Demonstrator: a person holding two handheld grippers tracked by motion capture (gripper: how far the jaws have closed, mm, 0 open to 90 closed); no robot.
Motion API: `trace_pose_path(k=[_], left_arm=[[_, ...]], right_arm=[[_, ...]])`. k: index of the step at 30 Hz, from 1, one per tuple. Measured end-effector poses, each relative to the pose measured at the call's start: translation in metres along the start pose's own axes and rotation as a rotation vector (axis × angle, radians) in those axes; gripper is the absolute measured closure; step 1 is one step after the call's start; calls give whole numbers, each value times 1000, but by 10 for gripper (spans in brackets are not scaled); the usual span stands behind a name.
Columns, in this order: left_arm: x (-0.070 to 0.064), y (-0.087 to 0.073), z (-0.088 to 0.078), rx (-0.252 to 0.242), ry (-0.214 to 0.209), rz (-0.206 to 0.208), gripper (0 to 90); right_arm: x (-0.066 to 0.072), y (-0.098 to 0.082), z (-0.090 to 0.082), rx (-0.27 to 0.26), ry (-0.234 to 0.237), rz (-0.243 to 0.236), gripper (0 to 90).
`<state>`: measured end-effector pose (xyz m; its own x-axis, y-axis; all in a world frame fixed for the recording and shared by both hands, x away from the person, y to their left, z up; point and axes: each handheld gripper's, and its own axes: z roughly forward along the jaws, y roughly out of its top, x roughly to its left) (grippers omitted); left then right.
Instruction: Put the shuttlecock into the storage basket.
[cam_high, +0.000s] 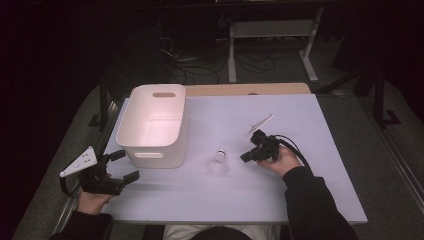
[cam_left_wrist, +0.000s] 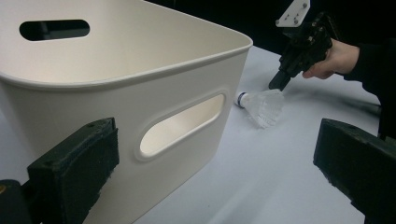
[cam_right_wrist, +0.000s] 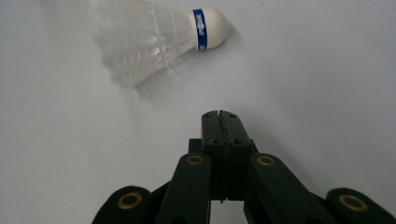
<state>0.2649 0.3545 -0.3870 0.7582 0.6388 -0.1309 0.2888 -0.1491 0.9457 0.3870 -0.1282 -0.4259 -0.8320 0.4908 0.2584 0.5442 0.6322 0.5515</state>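
Two grippers: right gripper (cam_high: 246, 157) closed, empty, near shuttlecock (cam_high: 218, 162); left gripper (cam_high: 125, 165) open beside bin (cam_high: 152, 125).

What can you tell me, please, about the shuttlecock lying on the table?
The shuttlecock is white, with a rounded cork-like head, a blue band with small lettering behind it, and a translucent feathered skirt. It lies on its side on the pale table, in front of the white bin and apart from it. Nothing touches it: the right gripper, jaws shut, points at it from close by, with a gap between.
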Motion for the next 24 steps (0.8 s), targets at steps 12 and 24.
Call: trace_pose_path(k=[12, 24], left_arm=[[0, 0, 0, 0, -2, 1, 0], [0, 0, 0, 2, -3, 1, 0]], right_arm=[[5, 7, 5, -15, 11, -14, 887], [6, 10, 5, -24, 11, -20, 886]])
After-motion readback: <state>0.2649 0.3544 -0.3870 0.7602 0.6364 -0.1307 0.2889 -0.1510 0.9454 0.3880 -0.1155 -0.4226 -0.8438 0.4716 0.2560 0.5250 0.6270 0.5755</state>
